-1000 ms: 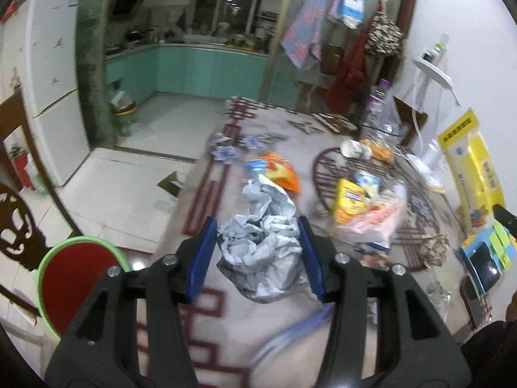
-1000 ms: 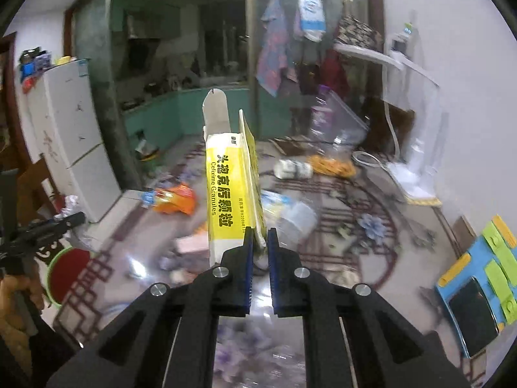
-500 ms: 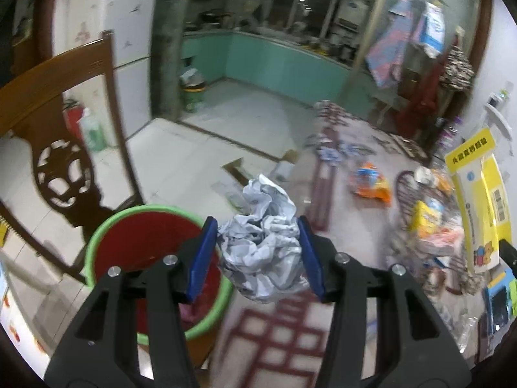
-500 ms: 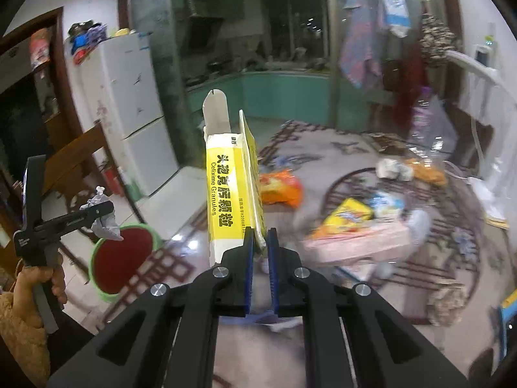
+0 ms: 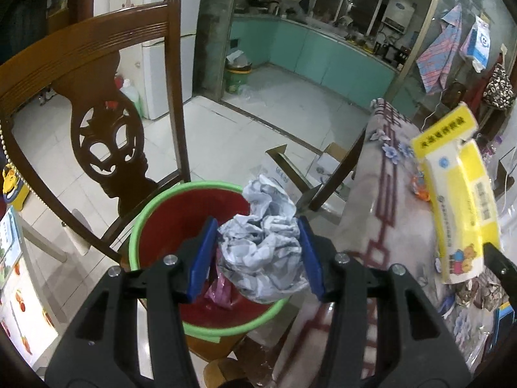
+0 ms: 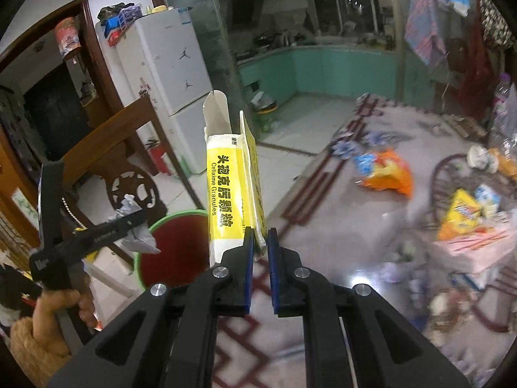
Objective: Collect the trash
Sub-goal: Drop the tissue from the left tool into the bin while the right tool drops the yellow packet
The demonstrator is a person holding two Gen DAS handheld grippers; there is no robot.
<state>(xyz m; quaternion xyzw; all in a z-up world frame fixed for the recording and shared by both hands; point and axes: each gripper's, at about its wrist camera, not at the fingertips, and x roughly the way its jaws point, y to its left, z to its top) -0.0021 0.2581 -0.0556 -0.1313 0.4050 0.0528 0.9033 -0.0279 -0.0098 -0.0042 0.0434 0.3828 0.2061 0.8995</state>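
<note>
The left hand-held gripper (image 5: 255,255) clamps a crumpled grey-white paper wad (image 5: 261,242) right over the red, green-rimmed plastic bucket (image 5: 155,213) below it (pink scraps already inside) — not yet dropped. The right hand-held gripper (image 6: 258,242) pinches a flattened yellow-and-white medicine carton (image 6: 226,190); wrappers litter the desk (image 6: 323,226) beyond — much left.

the counter (image 6: 339,226) wears a pale cloth with dark red line patterns and blue flowers. on it lie an orange snack bag (image 6: 386,174) near the far edge, a yellow packet (image 6: 460,213) and a pink package (image 6: 475,245) farther right, all blurred. the white tiled floor (image 5: 284,113) carries a green-rimmed red bucket (image 5: 152,223) beside a wooden chair (image 5: 106,123), an open cardboard box (image 5: 329,158), and a green bin (image 5: 237,77) farther off.
</note>
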